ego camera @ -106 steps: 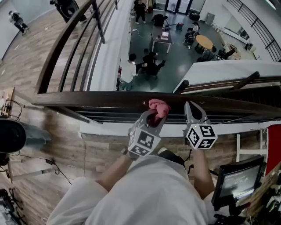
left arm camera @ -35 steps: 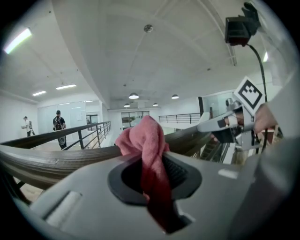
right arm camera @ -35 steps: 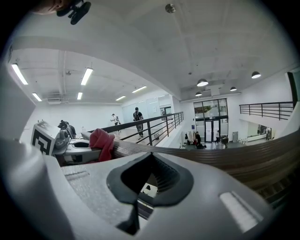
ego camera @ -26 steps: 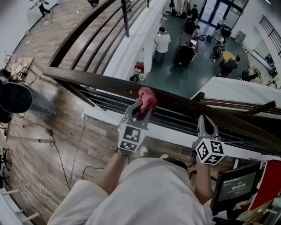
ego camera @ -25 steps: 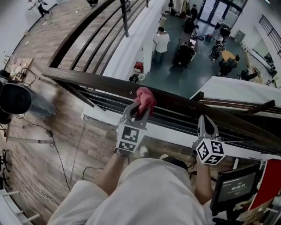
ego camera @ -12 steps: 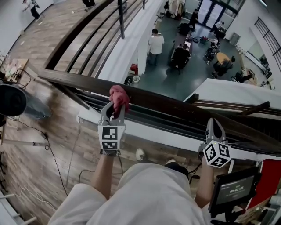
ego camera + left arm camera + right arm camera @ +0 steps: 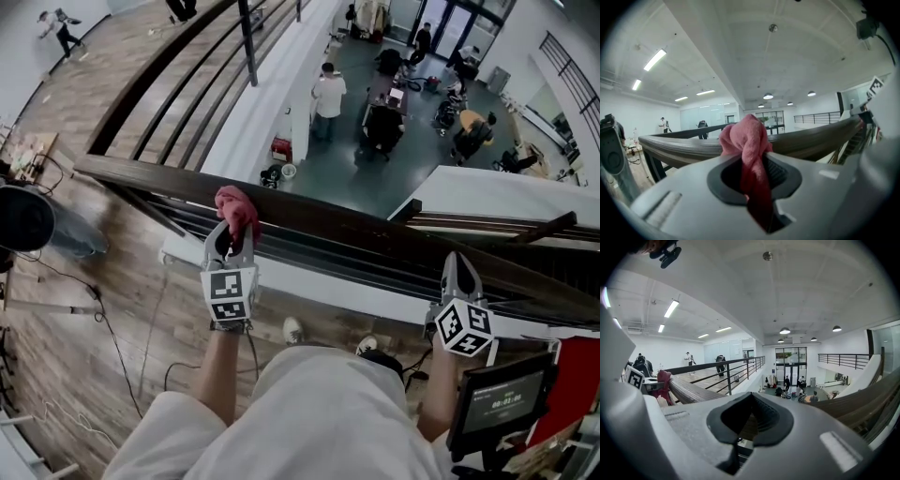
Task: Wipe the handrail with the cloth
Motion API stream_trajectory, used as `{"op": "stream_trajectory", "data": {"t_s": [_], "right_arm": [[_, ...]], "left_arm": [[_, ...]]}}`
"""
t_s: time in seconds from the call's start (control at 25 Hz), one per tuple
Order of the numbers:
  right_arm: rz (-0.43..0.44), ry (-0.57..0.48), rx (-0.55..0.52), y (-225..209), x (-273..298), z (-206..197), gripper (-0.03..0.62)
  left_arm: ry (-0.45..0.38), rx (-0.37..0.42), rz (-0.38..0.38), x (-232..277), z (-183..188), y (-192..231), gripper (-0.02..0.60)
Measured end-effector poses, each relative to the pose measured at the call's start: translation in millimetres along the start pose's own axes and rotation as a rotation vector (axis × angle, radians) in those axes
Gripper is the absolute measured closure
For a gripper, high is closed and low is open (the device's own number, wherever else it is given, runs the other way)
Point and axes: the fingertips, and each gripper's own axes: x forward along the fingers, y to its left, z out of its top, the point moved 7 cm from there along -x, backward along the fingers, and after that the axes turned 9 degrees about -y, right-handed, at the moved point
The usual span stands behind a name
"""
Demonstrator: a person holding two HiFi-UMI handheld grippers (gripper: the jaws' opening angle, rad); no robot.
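Pink cloth (image 7: 236, 206) sits bunched on top of the dark wooden handrail (image 7: 347, 225), clenched in the left tool (image 7: 231, 236). The rail runs left to right, bare on both sides of the cloth. Right tool (image 7: 459, 274) is closed on nothing, well to the right. Plank floor (image 7: 103, 309) underfoot; open hall (image 7: 375, 178) beyond.

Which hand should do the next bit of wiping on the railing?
The left. The left gripper is shut on the pink cloth, which sits on the handrail, ready to slide along. The right gripper is shut with nothing in it, farther along the rail.
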Motion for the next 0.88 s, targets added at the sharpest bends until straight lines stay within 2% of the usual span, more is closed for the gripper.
{"op": "stream_trajectory", "data": {"t_s": [0.28, 0.44, 0.72, 0.88], "right_arm": [[0.027, -0.012, -0.049, -7, -3, -7, 0.591], [0.038, -0.011, -0.04, -16, -5, -12, 0.591], [0.039, -0.007, -0.012, -50, -16, -23, 0.59], [0.035, -0.009, 0.002, -84, -23, -17, 0.591]], "left_arm": [[0.003, -0.008, -0.037, -9, -10, -46, 0.503], [0.006, 0.006, -0.071, -10, -11, -71, 0.503], [0.014, 0.026, -0.131, -5, -10, -120, 0.503], [0.018, 0.032, -0.155, -1, 3, -159, 0.503]]}}
